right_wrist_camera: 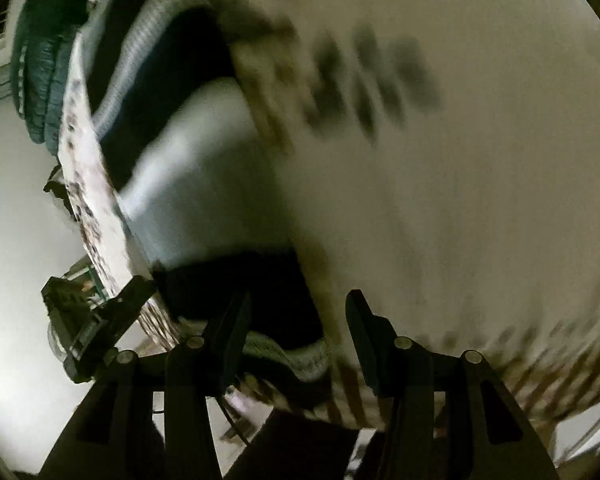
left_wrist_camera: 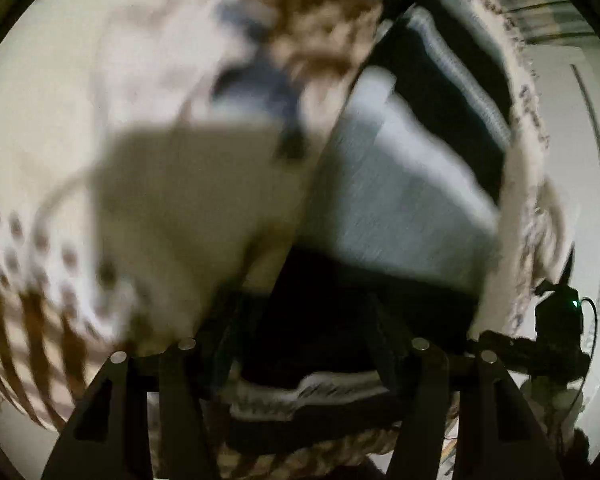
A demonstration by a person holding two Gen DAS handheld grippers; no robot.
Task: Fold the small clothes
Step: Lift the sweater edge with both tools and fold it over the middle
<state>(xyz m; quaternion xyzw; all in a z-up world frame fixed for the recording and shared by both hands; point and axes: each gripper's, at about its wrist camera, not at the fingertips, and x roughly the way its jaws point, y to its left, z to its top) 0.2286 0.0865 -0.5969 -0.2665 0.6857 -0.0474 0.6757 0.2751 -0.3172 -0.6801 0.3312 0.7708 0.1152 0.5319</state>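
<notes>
Both views are blurred by motion. A small garment with black, white and grey knit bands (left_wrist_camera: 400, 200) lies on a cream printed cloth; it also shows in the right wrist view (right_wrist_camera: 204, 184). My left gripper (left_wrist_camera: 304, 320) has its jaws apart, with the garment's black band between and under them. My right gripper (right_wrist_camera: 296, 336) also stands open, its fingers (right_wrist_camera: 232, 332) on either side of the garment's grey ribbed edge (right_wrist_camera: 292, 356). A cream garment (left_wrist_camera: 188, 208) lies to the left of the striped one.
The cream cloth has brown stripes and dark dots (left_wrist_camera: 28, 280) and a brown and blue print (left_wrist_camera: 292, 48). A dark teal knit item (right_wrist_camera: 44, 80) lies at the far left. The other gripper (left_wrist_camera: 556, 332) shows at the right. A woven rope edge (left_wrist_camera: 340, 448) lies below.
</notes>
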